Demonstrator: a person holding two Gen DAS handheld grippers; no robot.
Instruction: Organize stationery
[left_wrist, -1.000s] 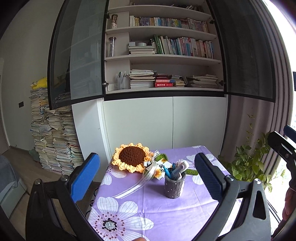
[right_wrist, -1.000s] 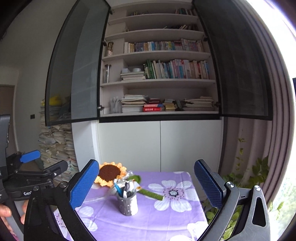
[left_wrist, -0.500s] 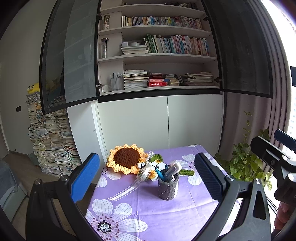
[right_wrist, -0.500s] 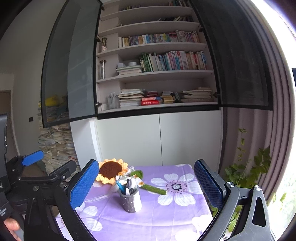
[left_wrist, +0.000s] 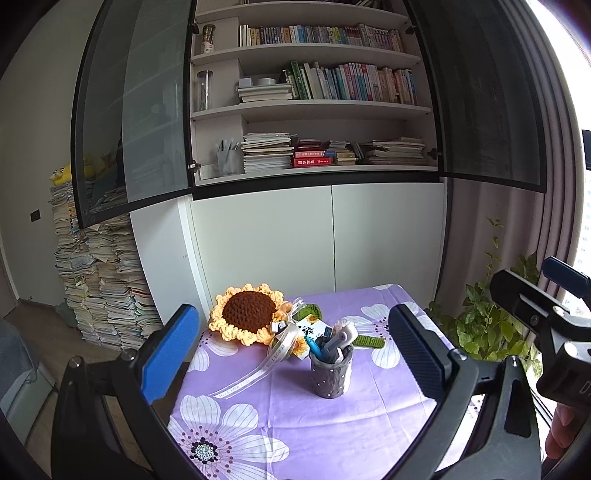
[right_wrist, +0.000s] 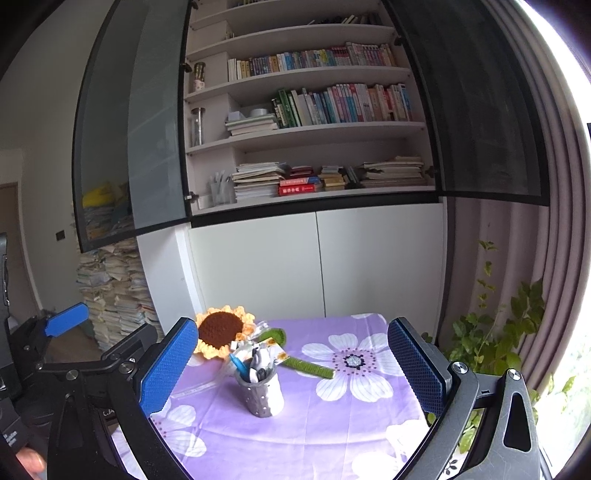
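Both tongs held level above the near edge of the counter (left_wrist: 369, 424), aimed at the bookcase (left_wrist: 314, 110). Left tongs (left_wrist: 291, 350) jaws wide apart, nothing between them; blue pads flank the pen cup (left_wrist: 330, 373) in view but hover well short of it. Right tongs (right_wrist: 291, 363) also spread wide, empty, same forward pose, sitting to the right of the left tongs and about level with them. Pen cup stands upright mid-counter on the purple flowered cloth (right_wrist: 314, 424), grey, dotted, holding pens (left_wrist: 332, 341), including a blue one. Crochet sunflower (left_wrist: 247, 314) lies just behind and left of the cup, its green stem (right_wrist: 310, 365) running right behind the cup, ribbon (left_wrist: 258, 373) trailing forward-left. Potted plant (left_wrist: 480, 325) beside the counter on the right. Paper stacks (left_wrist: 99, 288) on the floor at left.
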